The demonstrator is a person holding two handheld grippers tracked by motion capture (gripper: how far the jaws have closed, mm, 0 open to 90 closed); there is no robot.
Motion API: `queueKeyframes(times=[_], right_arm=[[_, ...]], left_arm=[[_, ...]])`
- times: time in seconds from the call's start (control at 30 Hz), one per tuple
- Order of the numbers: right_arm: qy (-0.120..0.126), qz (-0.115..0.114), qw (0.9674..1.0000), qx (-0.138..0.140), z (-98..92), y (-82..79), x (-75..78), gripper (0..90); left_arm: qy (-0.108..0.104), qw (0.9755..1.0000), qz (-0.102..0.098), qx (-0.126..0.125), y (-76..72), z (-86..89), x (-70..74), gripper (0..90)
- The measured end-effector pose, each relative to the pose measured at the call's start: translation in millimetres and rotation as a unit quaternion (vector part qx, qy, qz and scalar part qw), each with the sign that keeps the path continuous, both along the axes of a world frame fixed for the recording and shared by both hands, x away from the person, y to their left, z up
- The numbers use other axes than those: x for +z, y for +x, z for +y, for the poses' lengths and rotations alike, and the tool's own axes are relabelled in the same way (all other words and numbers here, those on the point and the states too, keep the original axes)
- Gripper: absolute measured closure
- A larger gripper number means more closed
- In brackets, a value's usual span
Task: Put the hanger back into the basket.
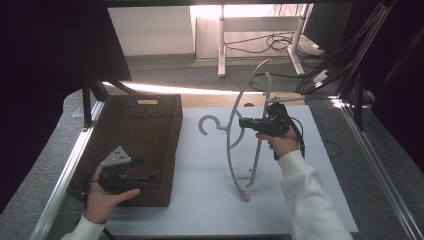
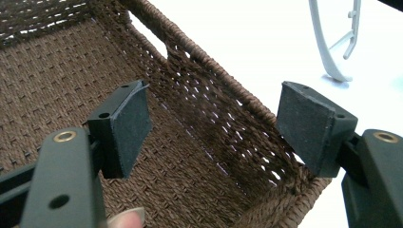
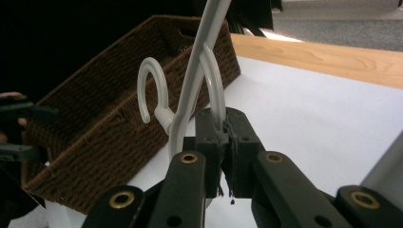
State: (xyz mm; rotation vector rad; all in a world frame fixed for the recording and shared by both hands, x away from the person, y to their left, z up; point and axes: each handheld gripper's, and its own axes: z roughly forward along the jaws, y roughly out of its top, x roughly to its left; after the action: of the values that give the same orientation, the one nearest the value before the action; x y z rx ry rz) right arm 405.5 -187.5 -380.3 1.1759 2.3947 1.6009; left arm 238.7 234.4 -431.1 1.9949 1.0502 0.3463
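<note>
While clamped tight on white hanger [image 3: 212,76] at two o'clock over table [image 1: 210,200], right gripper [image 3: 222,137]; left gripper [image 2: 214,128] gaping, empty (above wicker basket [image 2: 57,71], eight o'clock).

Setting: a lab or test room set up for recording. The white table [image 1: 210,200] sits inside a metal frame [image 1: 65,170], with dark curtains [image 1: 45,60] hanging at its left and right edges. Past the table's far edge lies grey carpet [image 1: 165,70], where a bare desk frame [image 1: 260,30] stands over loose cables [image 1: 272,42]. More cables [image 1: 330,60] bundle near the far right corner. Wooden strip [image 3: 332,57] runs along the far edge.
</note>
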Motion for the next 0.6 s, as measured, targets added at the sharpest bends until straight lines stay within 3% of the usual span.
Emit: queueKeyframes(times=[0.33,0.6], right_arm=[[0.033,-0.004,0.9994,0.004,-3.6,-2.5,4.6,85.0],[0.055,-0.008,0.9984,0.008,-3.7,-7.1,10.1,85.0]], left_arm=[[0.001,0.9997,-0.002,-0.026,4.7,-19.9,4.6,26.9],[-0.02,0.9983,-0.002,-0.055,16.1,-49.8,14.5,28.0]])
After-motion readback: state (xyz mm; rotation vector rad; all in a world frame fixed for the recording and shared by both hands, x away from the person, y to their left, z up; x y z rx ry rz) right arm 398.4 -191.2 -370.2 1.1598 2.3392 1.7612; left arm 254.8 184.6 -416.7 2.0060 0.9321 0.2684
